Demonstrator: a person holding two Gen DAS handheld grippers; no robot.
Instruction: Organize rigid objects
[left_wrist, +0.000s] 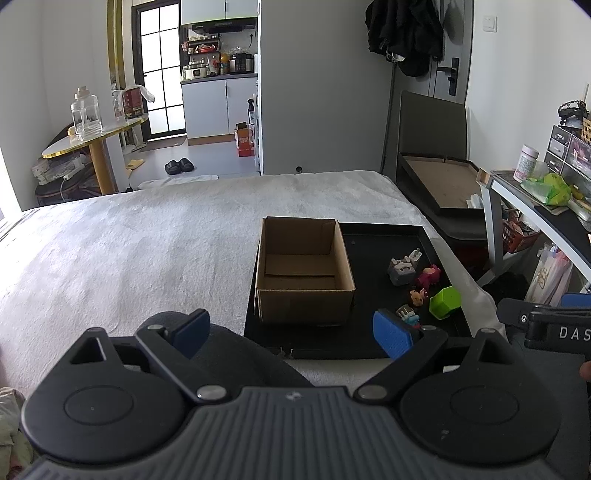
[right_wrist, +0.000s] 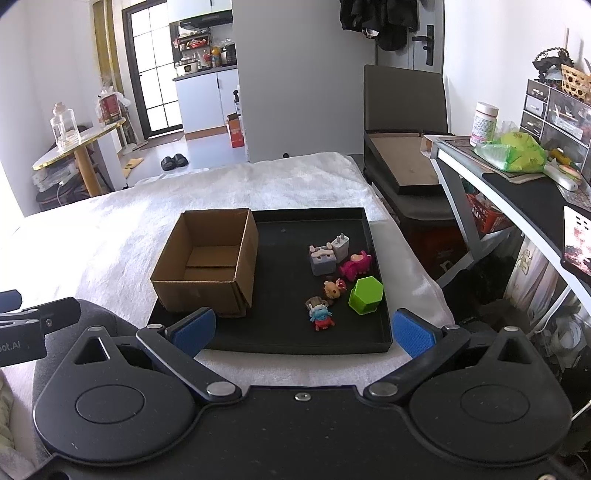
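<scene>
Six small rigid things sit loose on the right half of a black tray (right_wrist: 373, 258): a green hexagonal block (right_wrist: 365, 295), a blue-and-red figurine (right_wrist: 322, 318), a brown figurine (right_wrist: 333, 289), a pink figurine (right_wrist: 355, 265), a grey cube toy (right_wrist: 323, 260) and, touching its far side, a white plug adapter (right_wrist: 340, 245). On the tray's left half stands an open cardboard box (right_wrist: 207, 266), with nothing in it, and it looks the likely place to put them. All of the pieces seem light and hard, so they should neither squash nor sag in a grip; the flat-sided block, cube and adapter offer parallel faces to clamp, while the lumpy figurines would probably sit best pinched across the body and may twist or slip if taken by a limb. They lie close together, so a neighbour could be knocked on the way in. The tray rests on a pale fleecy blanket (right_wrist: 110, 229). The right gripper (right_wrist: 306, 328) hangs just short of the tray's near edge, its blue pads (right_wrist: 412, 338) spread wide, holding and touching nothing. The left gripper (left_wrist: 291, 332) is likewise spread wide and bare, hovering off the tray's near-left corner.
</scene>
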